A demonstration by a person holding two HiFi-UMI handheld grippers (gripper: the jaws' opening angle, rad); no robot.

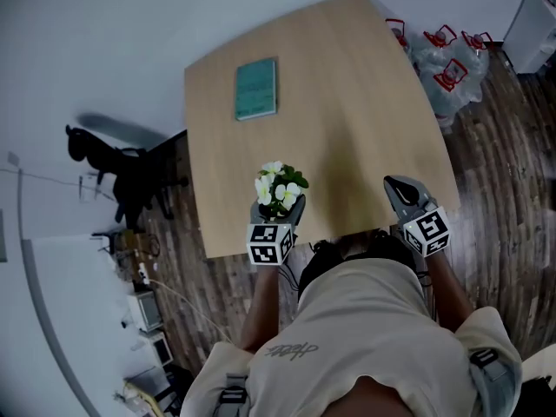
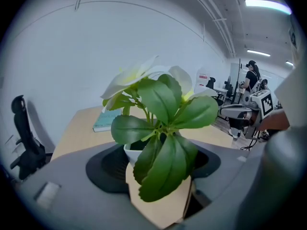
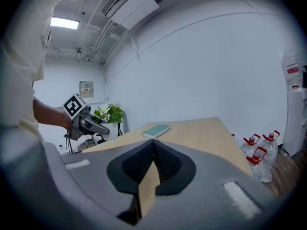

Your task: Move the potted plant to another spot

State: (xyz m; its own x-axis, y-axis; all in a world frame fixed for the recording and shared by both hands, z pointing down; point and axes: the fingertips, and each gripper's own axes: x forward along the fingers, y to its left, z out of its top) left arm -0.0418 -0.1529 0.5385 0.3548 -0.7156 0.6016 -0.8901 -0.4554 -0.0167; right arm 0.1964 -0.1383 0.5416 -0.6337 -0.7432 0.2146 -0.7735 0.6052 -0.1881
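At the near edge of a light wooden table (image 1: 347, 102) with rounded corners, on a dark plank floor (image 1: 495, 189).

Holds a small potted plant (image 1: 280, 185), with white flowers, broad green leaves and a white pot, in the left gripper (image 1: 278, 208), over the table's near edge toward its left corner. In the left gripper view, grips with the jaws standing fairly wide, black pads pressed against either side of the pot (image 2: 130, 152), the leaves (image 2: 165, 171) spilling forward over the left gripper (image 2: 156, 164). Cannot tell whether the pot's base touches the table top or hangs just above it.

Carries nothing in the right gripper (image 1: 401, 188), which is by the table's near right corner, well apart from the plant. In the right gripper view (image 3: 153, 145), jaws drawn together with pad tips meeting, only a narrow wedge of table top visible below them. From there, also sees the potted plant (image 3: 109, 114) in the left gripper (image 3: 88, 123) off the table's left side.

On the far left part of the table, a thin teal book (image 1: 256, 88), lying flat, well apart from the plant. Beyond the table's far right corner, a cluster of clear plastic bottles (image 1: 443, 59) with red handles on the floor. Left of the table, a black office chair (image 1: 122, 172).
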